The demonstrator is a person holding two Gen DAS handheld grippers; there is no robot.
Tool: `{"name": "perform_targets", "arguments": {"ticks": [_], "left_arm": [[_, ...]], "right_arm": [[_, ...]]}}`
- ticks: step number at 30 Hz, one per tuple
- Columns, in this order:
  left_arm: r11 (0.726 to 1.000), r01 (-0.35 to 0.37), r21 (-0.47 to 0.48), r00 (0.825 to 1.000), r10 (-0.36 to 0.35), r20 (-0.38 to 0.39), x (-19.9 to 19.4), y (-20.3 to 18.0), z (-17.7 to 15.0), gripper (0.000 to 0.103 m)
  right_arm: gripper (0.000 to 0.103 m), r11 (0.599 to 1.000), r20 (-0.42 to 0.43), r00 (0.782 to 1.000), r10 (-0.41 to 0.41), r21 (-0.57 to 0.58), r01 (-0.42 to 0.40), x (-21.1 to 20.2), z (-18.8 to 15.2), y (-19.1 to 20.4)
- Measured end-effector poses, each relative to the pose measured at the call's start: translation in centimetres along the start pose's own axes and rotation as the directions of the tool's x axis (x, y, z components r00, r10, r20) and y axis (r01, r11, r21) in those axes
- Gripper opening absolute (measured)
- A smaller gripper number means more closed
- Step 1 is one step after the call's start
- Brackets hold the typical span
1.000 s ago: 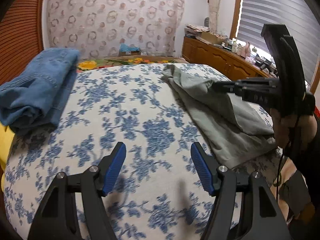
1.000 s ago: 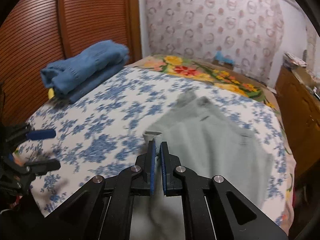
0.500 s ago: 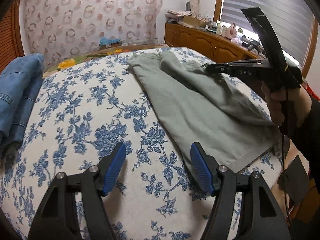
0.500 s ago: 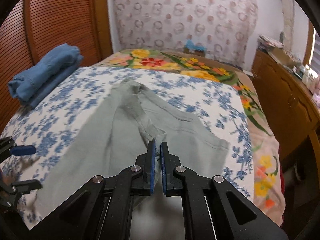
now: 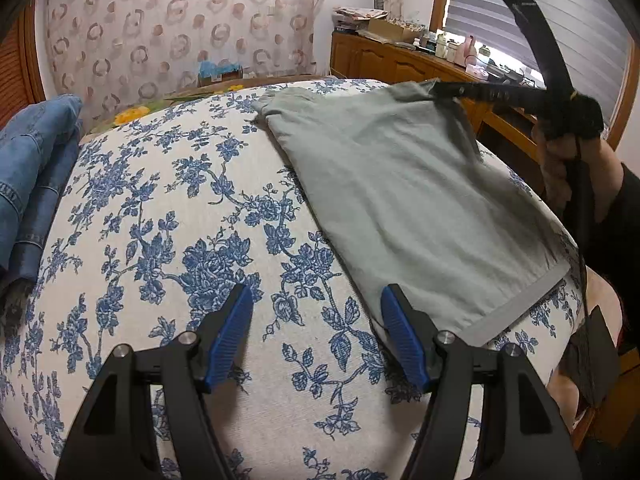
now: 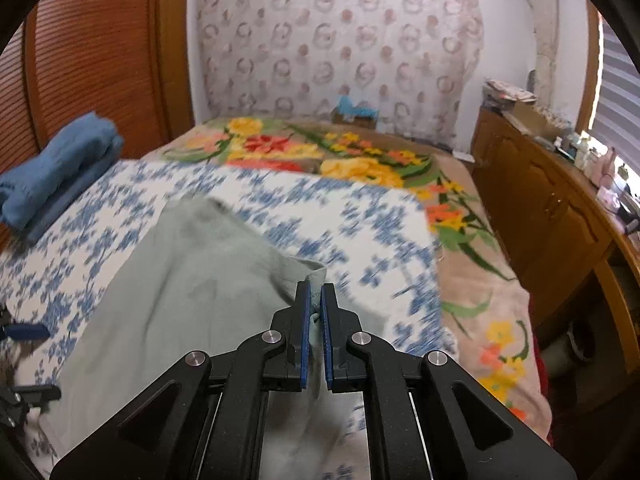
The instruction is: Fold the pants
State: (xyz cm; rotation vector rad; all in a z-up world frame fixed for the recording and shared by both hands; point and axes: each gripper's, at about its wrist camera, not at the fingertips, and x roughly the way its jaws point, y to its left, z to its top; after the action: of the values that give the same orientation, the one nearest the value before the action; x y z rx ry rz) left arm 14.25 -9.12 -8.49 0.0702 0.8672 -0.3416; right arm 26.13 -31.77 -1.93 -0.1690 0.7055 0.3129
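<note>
Your right gripper (image 6: 316, 304) clamped tight on far corner of grey-green pants (image 5: 400, 192), lifting it off blue floral bedspread (image 5: 180, 216). Your left gripper (image 5: 316, 332) wide open, empty, near pants' hem. Folded jeans (image 5: 28, 168) far left.
</note>
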Motion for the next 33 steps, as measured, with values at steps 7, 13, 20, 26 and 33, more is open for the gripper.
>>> {"name": "perform_targets", "arguments": {"ticks": [7, 13, 20, 26, 33], "left_arm": [[1.000, 0.003, -0.005, 1.000, -0.003, 0.004, 0.1, 0.1, 0.0, 0.067], [1.000, 0.003, -0.005, 1.000, -0.003, 0.004, 0.0, 0.1, 0.0, 0.067], [1.000, 0.003, -0.005, 1.000, -0.003, 0.004, 0.1, 0.1, -0.1, 0.067], [1.000, 0.003, -0.004, 1.000, -0.003, 0.004, 0.1, 0.1, -0.1, 0.067], [1.000, 0.002, -0.004, 1.000, -0.002, 0.005, 0.0, 0.1, -0.1, 0.067]], "right_arm": [[0.001, 0.999, 0.014, 0.999, -0.036, 0.001, 0.036, 0.0, 1.1, -1.1], [0.000, 0.998, -0.010, 0.998, -0.064, 0.019, 0.065, 1.1, 0.5, -1.6], [0.001, 0.990, -0.037, 0.991, -0.128, 0.061, 0.130, 1.8, -0.3, -3.3], [0.001, 0.990, -0.034, 0.995, -0.091, 0.105, 0.094, 1.2, -1.0, -4.8], [0.013, 0.993, -0.062, 0.998, -0.016, 0.117, 0.024, 0.4, -3.1, -3.9]]}}
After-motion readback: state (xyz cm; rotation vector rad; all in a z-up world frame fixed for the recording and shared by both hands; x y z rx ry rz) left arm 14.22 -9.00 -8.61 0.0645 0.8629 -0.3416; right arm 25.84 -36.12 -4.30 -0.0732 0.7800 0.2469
